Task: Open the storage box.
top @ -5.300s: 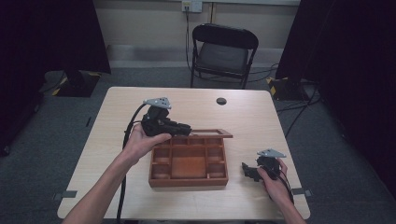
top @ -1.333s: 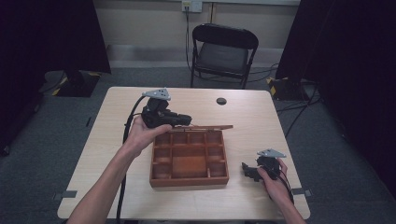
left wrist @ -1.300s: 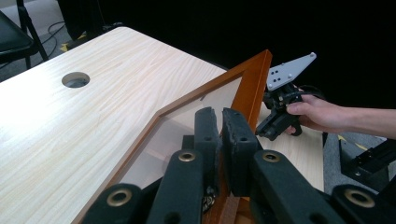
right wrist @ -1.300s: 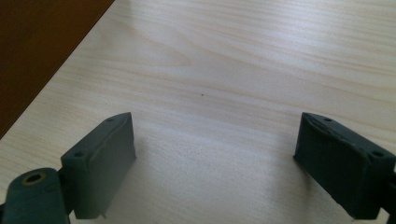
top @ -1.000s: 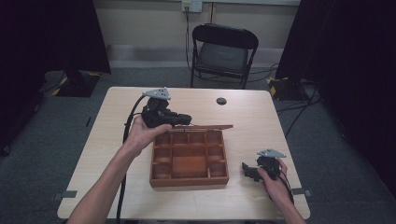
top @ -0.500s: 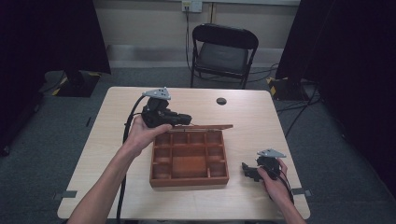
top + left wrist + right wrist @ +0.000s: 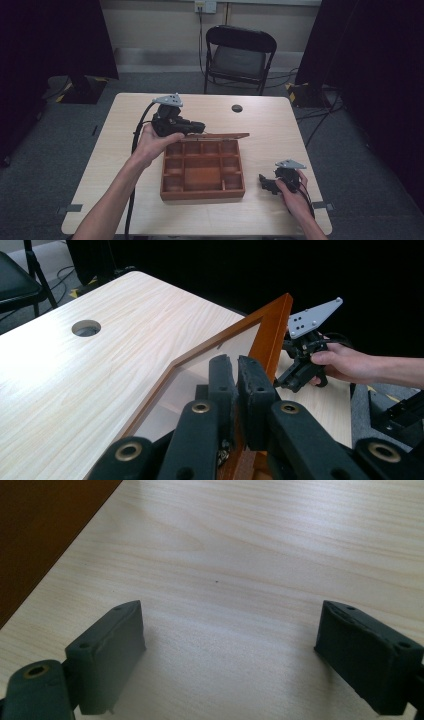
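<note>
Now we see the left gripper (image 7: 192,127) at the far left corner of the wooden box (image 7: 202,170), its 2 jaws pinched on the frame of the lid (image 7: 270,335), which stands raised on edge along the box's far side. The box sits open mid-tabletop (image 7: 125,150), its compartments showing. Our right gripper (image 7: 265,182) rests low on the tabletop just beside the box's right wall, jaws spread wide over bare wood. A round hole (image 7: 237,108) lies near the tabletop's far edge.
</note>
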### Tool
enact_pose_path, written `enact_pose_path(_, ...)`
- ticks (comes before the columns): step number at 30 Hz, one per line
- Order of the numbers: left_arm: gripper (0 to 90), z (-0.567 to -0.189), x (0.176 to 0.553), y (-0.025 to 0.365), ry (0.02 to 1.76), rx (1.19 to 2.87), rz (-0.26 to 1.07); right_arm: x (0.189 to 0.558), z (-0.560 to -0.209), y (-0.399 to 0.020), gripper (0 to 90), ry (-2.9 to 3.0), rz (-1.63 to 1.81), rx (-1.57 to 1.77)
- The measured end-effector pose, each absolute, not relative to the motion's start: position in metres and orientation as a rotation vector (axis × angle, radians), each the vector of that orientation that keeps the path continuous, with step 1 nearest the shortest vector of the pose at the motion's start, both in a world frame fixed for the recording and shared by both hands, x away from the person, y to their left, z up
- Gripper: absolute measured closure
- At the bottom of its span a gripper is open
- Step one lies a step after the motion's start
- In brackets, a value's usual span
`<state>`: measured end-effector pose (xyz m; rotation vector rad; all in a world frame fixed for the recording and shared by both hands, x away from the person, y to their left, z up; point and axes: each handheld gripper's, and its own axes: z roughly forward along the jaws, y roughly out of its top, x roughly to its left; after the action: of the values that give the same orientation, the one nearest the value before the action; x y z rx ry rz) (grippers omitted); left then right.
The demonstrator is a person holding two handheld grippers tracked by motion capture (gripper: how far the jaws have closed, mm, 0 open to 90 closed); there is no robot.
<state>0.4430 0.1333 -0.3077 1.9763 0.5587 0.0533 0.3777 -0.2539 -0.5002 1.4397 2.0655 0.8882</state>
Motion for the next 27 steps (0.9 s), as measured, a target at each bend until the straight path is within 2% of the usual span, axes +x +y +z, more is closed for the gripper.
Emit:
enact_pose_path(15,85.6,-0.3078,0.4430,0.1335,0.555,1.976,0.054,0.3777,-0.5002,-0.2539,11.1,2.066,0.888,1.440)
enact_pose_path(20,89.1,-0.3080,0.4440,0.1343,0.551,1.959,0.040,0.3777,-0.5002,-0.2539,11.2,2.066,0.888,1.440)
enact_pose_path(27,89.1,-0.3078,0.4439,0.1340,0.553,1.958,0.047,0.3777,-0.5002,-0.2539,11.1,2.066,0.888,1.440)
